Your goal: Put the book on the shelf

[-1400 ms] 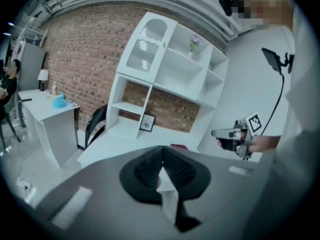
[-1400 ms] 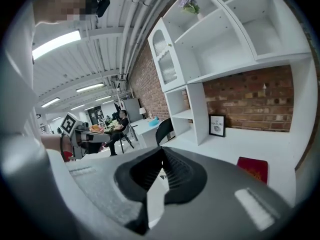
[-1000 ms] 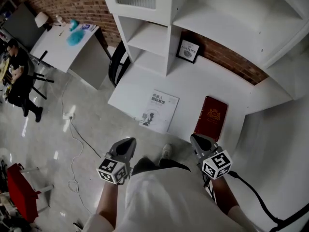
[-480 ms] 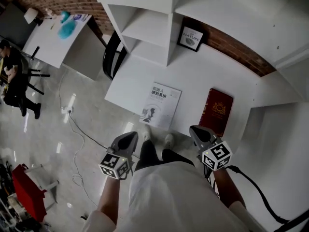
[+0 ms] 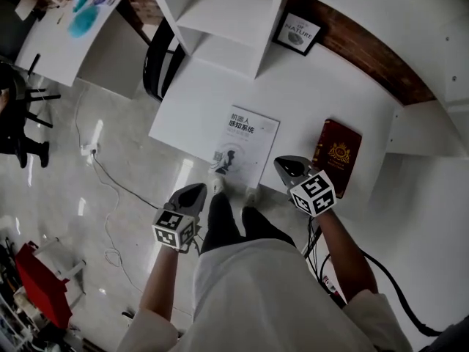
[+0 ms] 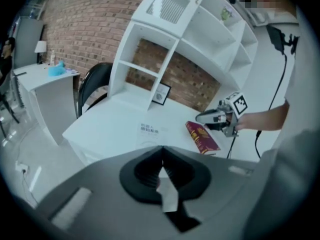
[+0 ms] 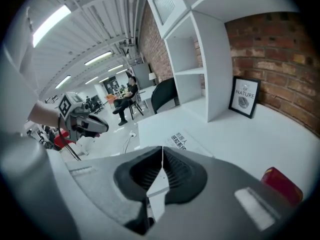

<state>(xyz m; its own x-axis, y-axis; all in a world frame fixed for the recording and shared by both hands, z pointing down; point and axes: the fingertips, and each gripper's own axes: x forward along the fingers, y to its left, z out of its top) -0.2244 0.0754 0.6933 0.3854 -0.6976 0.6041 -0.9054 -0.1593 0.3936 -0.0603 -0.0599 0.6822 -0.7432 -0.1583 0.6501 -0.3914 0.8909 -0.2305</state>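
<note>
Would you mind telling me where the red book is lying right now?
In the head view, the red book lies flat on the white desk, right of the white book and just beyond the right claw.

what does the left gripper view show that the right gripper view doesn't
Only the left gripper view: the right gripper beside the whole red book, and a side table with a blue thing on it. Only the right gripper view: the left gripper over the floor, a seated person far back, ceiling lights. Both: the white book, the framed picture, the black chair, the brick wall; the right gripper view catches just a corner of the red book.
</note>
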